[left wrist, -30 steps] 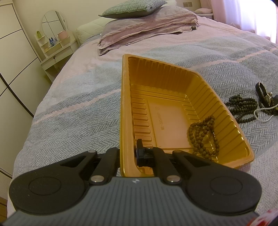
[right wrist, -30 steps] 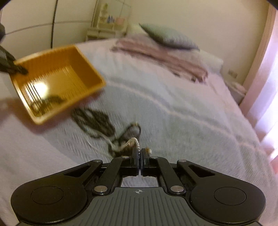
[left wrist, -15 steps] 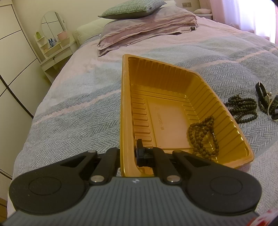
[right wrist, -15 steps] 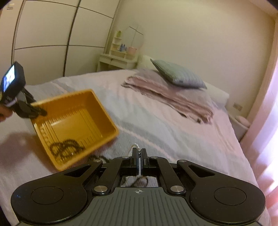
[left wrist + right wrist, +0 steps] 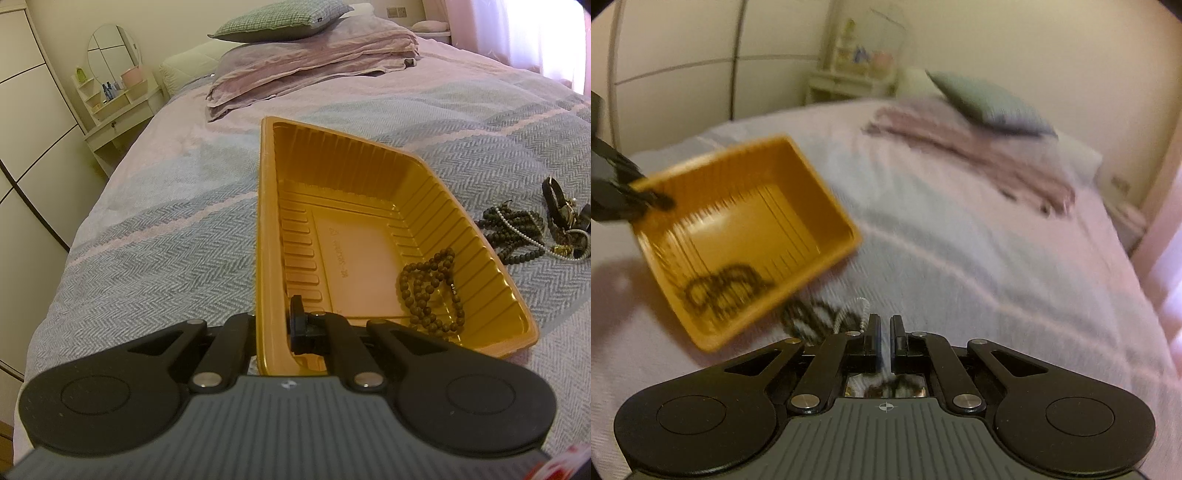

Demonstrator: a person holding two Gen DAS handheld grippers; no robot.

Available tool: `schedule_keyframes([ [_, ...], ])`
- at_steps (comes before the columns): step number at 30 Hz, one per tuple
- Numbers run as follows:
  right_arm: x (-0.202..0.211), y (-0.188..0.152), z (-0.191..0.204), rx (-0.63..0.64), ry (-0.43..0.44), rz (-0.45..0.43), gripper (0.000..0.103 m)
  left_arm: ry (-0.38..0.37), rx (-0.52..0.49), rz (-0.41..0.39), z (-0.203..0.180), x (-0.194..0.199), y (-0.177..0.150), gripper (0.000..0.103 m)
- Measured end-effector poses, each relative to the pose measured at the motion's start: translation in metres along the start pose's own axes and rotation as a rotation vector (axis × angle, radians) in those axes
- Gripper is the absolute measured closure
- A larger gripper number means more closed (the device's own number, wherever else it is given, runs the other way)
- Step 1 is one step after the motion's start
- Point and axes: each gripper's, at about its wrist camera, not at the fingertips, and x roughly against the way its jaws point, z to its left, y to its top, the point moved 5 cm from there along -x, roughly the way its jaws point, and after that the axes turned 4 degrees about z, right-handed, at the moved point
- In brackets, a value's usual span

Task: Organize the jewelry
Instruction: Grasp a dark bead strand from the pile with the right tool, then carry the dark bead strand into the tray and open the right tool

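Observation:
My left gripper is shut on the near left wall of the yellow plastic tray, one finger inside and one outside. A brown bead bracelet lies in the tray's near right corner. To the right, on the bedspread, lie dark beads, a black watch and a pearl strand draped over the beads. The right wrist view is blurred. It shows my right gripper shut on the pearl strand, just right of the tray and above the dark beads.
The tray sits on a wide bed with a grey and pink herringbone cover. A folded lilac duvet and a checked pillow lie at the head. A white dressing table with a mirror and a wardrobe stand to the left.
The right gripper has swung sideways with the pearl strand, and the tray now looks nearer in its view. The strand now shows across the dark beads. The left gripper and tray have not moved.

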Motion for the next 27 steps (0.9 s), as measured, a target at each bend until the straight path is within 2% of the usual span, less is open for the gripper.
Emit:
schedule_keyframes([
  [5,-0.017,-0.025,-0.013,-0.087,-0.009,0.039,0.100,-0.003,-0.001,-0.005,0.001,0.001,-0.001,0.100],
  [12,-0.039,-0.060,-0.011,-0.186,0.077,0.080,0.100,-0.004,-0.001,-0.004,0.001,0.001,-0.002,0.100],
  [17,-0.068,-0.064,0.009,-0.049,0.095,0.131,0.098,-0.005,0.002,-0.004,0.001,0.001,-0.003,0.100],
  [18,-0.073,-0.064,0.013,-0.016,0.100,0.141,0.095,-0.006,0.002,-0.005,0.001,0.001,-0.003,0.100],
  [20,-0.083,-0.065,0.019,0.059,0.112,0.171,0.079,-0.007,0.003,-0.007,0.002,0.001,-0.002,0.100],
  [21,-0.086,-0.066,0.022,0.100,0.103,0.183,0.063,-0.009,0.004,-0.008,0.002,0.001,-0.002,0.100],
  [22,-0.091,-0.066,0.023,0.136,0.096,0.188,0.060,-0.010,0.004,-0.010,0.003,0.002,-0.002,0.100],
  [27,-0.101,-0.065,0.026,0.220,0.127,0.215,0.061,-0.012,0.005,-0.014,0.002,0.003,-0.002,0.100],
])
